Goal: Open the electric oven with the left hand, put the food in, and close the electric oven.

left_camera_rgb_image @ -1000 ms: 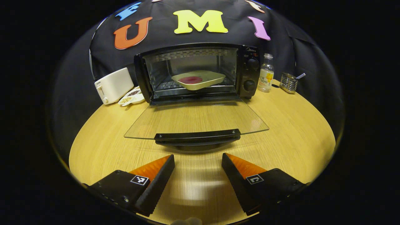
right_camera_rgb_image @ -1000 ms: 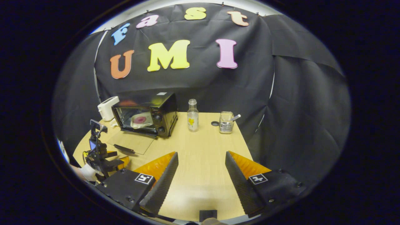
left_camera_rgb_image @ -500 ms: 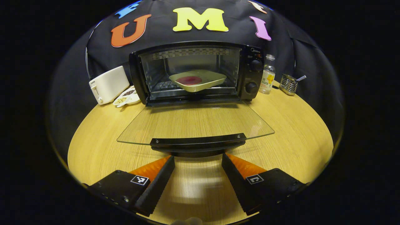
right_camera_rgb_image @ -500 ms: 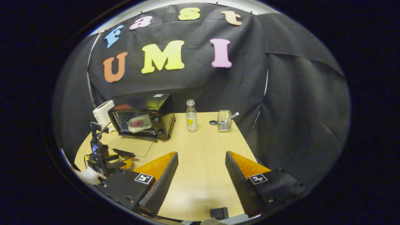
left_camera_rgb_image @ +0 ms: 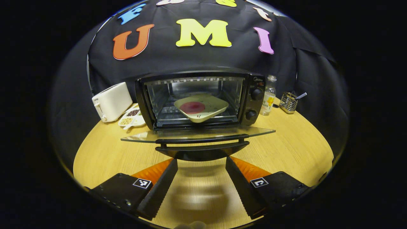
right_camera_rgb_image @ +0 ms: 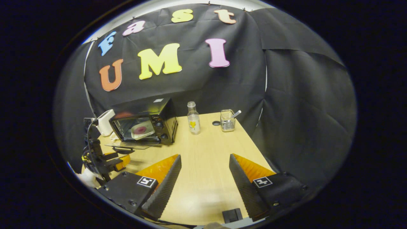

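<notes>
The electric oven (left_camera_rgb_image: 200, 98) was seen standing at the back of the wooden table (left_camera_rgb_image: 292, 152), and everything else is placed against it. Its glass door (left_camera_rgb_image: 197, 134) was held roughly level, hinged out from the oven's foot, with the black handle (left_camera_rgb_image: 202, 147) at its front edge. Inside the oven, on the rack, a pale plate (left_camera_rgb_image: 201, 107) with a round red piece of food (left_camera_rgb_image: 192, 107) was seen lying tilted.

The left gripper (left_camera_rgb_image: 201, 165) was found just in front of the oven door's handle, its fingers spread wide with nothing held between them; whether the tips touched the handle could not be told. The right gripper (right_camera_rgb_image: 205, 163) was held well to the oven's right, over bare table, its fingers likewise set wide apart and empty.

To the oven's left a white toaster (left_camera_rgb_image: 111, 101) and a small dish of grains (left_camera_rgb_image: 131, 116) were seen. To its right stood a clear bottle (left_camera_rgb_image: 268, 99), and beyond that a wire holder (left_camera_rgb_image: 288, 102).
</notes>
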`<state>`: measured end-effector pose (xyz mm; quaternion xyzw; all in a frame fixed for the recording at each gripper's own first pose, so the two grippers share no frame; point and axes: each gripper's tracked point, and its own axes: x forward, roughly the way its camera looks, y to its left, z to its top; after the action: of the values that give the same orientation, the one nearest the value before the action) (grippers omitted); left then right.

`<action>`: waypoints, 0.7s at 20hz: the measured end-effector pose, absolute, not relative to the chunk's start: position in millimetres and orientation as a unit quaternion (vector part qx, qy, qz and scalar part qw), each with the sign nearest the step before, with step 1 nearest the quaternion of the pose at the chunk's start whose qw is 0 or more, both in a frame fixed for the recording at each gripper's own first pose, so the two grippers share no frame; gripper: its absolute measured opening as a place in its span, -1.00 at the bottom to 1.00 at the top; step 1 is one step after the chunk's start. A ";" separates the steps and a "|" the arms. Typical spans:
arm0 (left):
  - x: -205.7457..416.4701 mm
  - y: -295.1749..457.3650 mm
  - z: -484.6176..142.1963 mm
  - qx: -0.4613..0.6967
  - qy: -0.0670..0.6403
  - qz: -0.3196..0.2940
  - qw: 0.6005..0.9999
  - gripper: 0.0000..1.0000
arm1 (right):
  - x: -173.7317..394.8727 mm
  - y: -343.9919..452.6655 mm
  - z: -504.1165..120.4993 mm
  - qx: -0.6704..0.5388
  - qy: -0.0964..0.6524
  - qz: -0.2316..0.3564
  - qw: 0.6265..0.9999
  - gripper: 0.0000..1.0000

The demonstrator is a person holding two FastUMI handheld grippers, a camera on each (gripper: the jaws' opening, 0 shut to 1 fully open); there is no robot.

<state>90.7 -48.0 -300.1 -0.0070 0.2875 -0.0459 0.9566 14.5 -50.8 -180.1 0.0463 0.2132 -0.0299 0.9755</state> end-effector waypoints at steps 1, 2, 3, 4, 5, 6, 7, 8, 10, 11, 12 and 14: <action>96.2 -46.8 -294.8 -0.003 0.282 -0.047 0.958 0.94 | 12.7 -52.2 -179.2 0.051 0.210 -0.032 0.976 0.92; 103.0 -47.0 -288.3 0.001 0.275 -0.049 0.960 0.94 | 13.0 -53.2 -179.1 0.055 0.209 -0.035 0.976 0.92; 108.9 -47.3 -281.4 0.005 0.267 -0.050 0.962 0.94 | 11.5 -54.1 -179.7 0.058 0.208 -0.037 0.976 0.92; 114.1 -48.5 -275.8 0.008 0.261 -0.052 0.964 0.94 | 10.5 -56.0 -180.0 0.061 0.207 -0.040 0.976 0.92; 119.5 -48.2 -269.8 0.009 0.256 -0.052 0.965 0.94 | 10.6 -58.4 -180.8 0.064 0.207 -0.043 0.975 0.92; 124.6 -48.4 -265.2 0.010 0.252 -0.053 0.966 0.93 | 10.1 -60.6 -180.8 0.067 0.206 -0.047 0.975 0.92; 130.5 -48.5 -261.1 0.013 0.247 -0.053 0.967 0.93 | 10.1 -62.7 -181.2 0.069 0.206 -0.051 0.975 0.92; 135.8 -48.0 -257.2 0.016 0.243 -0.054 0.968 0.94 | 9.3 -64.8 -180.3 0.072 0.203 -0.055 0.975 0.92; 145.2 -50.6 -249.8 0.012 0.236 -0.057 0.970 0.94 | 7.7 -68.8 -177.0 0.077 0.199 -0.062 0.975 0.92; 151.1 -52.1 -245.4 0.013 0.231 -0.059 0.971 0.94 | 6.4 -70.5 -175.2 0.079 0.197 -0.066 0.975 0.92; 157.6 -52.3 -241.2 0.017 0.225 -0.060 0.972 0.94 | 5.3 -71.7 -173.4 0.080 0.195 -0.069 0.975 0.92; 167.3 -51.9 -234.2 0.021 0.215 -0.062 0.974 0.93 | 2.3 -74.7 -172.5 0.078 0.194 -0.072 0.975 0.92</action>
<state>167.3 -51.9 -234.2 0.0208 0.2153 -0.0620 0.9744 2.3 -74.7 -172.5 0.0781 0.1940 -0.0724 0.9752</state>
